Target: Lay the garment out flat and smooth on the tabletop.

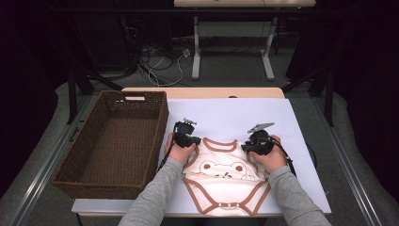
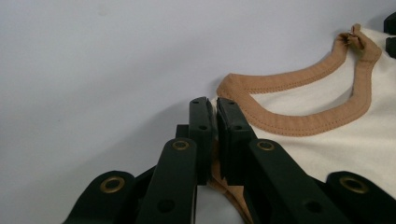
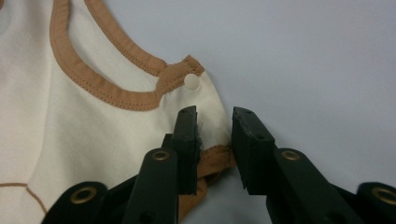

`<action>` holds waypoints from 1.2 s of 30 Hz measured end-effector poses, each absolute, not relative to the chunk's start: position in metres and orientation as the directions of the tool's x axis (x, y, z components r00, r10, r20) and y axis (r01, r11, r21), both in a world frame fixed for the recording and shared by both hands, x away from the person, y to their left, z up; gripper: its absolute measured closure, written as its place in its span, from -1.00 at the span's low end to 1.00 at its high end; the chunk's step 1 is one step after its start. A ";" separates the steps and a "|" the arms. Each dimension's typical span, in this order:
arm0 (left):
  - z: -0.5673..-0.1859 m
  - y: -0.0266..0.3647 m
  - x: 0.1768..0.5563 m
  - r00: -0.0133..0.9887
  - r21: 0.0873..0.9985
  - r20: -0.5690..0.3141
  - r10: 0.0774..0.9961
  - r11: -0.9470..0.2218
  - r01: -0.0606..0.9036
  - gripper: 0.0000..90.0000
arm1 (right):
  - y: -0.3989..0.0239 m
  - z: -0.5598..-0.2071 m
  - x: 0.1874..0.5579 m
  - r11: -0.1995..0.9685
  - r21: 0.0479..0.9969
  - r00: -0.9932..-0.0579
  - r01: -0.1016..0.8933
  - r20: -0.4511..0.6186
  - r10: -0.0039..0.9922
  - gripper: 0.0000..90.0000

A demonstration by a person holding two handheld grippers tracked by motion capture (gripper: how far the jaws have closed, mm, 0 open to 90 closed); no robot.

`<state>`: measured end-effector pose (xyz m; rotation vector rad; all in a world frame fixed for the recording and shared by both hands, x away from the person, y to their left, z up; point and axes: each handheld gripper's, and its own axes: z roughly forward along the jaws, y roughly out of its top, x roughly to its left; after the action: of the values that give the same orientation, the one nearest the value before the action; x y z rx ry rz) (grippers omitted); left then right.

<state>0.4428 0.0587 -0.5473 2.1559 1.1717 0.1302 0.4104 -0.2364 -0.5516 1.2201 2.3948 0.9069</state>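
A cream baby bodysuit [image 1: 226, 181] with brown trim and a bear print lies flat on the white table cover [image 1: 235, 113], neck opening away from me. My left gripper [image 1: 196, 141] sits at its left shoulder. In the left gripper view the left gripper [image 2: 211, 105] is shut on the brown-edged shoulder of the bodysuit [image 2: 327, 154]. My right gripper [image 1: 244, 146] sits at the right shoulder. In the right gripper view the right gripper [image 3: 215, 114] has its jaws apart, with the shoulder edge of the bodysuit [image 3: 93, 140] between them, and a gap shows beside the right jaw.
A large brown wicker basket [image 1: 162, 122] stands at the left of the table, close to my left hand. The white cover extends behind and to the right of the bodysuit. Beyond the table are a desk frame and cables on the floor.
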 end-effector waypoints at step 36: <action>-0.513 0.060 0.432 0.593 0.705 -0.203 0.779 -0.304 0.641 0.90 | -0.251 -0.503 0.396 0.344 0.768 -0.556 0.540 0.019 0.831 0.75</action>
<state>0.4317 0.0599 -0.5133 2.0397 1.1239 0.2256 0.3957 -0.2507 -0.5031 1.2073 2.2372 1.0611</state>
